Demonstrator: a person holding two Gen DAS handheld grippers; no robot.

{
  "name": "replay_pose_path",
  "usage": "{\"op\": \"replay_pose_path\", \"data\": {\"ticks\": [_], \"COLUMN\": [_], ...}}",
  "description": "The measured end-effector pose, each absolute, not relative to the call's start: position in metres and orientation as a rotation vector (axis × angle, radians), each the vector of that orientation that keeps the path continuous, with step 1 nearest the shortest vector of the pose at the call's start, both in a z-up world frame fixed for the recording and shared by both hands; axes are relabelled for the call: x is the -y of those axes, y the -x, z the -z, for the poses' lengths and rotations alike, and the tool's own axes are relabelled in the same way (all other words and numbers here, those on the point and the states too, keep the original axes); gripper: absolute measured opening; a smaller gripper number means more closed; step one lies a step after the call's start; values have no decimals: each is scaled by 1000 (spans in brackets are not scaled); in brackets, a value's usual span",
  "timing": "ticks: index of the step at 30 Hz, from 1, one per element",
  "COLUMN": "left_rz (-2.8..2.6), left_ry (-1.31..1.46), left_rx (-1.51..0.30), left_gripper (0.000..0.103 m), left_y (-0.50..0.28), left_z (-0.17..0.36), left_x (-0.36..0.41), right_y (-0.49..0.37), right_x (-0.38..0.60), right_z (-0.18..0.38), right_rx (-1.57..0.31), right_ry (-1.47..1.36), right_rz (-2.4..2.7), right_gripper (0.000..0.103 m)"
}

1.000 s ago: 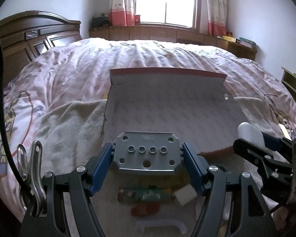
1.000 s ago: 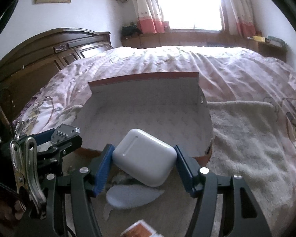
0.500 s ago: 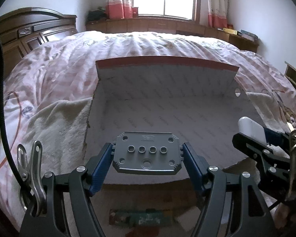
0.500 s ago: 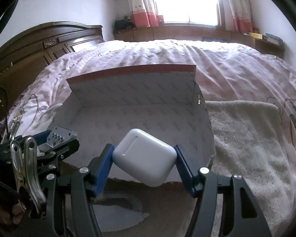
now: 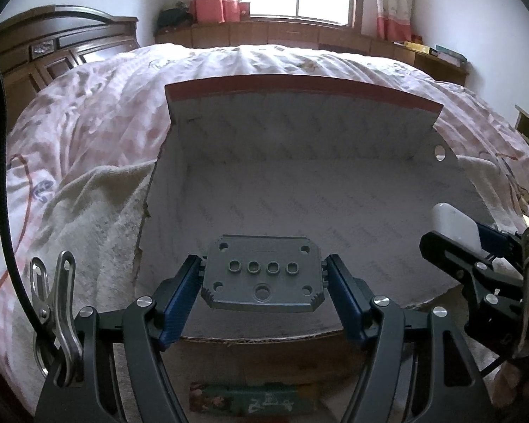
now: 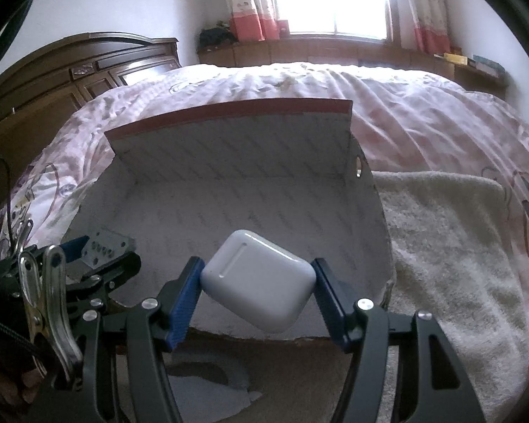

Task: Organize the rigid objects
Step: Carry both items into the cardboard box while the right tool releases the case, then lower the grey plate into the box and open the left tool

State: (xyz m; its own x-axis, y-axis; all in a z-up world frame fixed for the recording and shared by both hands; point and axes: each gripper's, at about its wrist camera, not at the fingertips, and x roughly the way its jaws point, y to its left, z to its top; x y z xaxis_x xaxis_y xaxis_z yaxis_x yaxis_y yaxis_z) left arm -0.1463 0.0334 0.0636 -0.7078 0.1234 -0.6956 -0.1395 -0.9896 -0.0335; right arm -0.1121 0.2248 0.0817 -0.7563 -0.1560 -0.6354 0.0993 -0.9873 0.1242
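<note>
My left gripper (image 5: 262,276) is shut on a grey metal plate with holes (image 5: 262,275) and holds it over the near edge of an open cardboard box (image 5: 299,162) with a white patterned inside. My right gripper (image 6: 257,282) is shut on a white earbuds case (image 6: 259,278), held tilted over the box's near edge (image 6: 229,190). The right gripper and its white case (image 5: 455,225) show at the right of the left wrist view. The left gripper with the plate (image 6: 105,246) shows at the left of the right wrist view.
The box lies on a cream towel (image 6: 451,246) on a bed with a pink quilt (image 5: 98,105). A small green and red packet (image 5: 250,403) lies in front of the box. A pale flat piece (image 6: 208,380) lies below the right gripper. A dark wooden headboard (image 6: 70,77) stands left.
Both grippers have moved forward with their objects, from in front of the box to over its near edge. The items lying in front of the box have slid down out of view.
</note>
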Motion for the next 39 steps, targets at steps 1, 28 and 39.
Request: {"op": "replay_pose_path", "data": {"ticks": [1,28,39], "left_rz": [-2777,-2758,-2728], "left_ry": [1132,1121,1173], "left_rx": [-28,-42,-12], "left_gripper": [72,72,72], "left_y": [146,141,139], "left_z": [-63,-72,-68], "left_x": [-34,-34,-33], "right_y": [112,102,95], "right_x": [-225,-238,-239], "right_z": [-82,-88,-91], "right_rx": [127,214,222], "right_ry": [-1031,-1020,-1013], "right_rz": [2820,2821,2821], "right_gripper": [65,68,68]}}
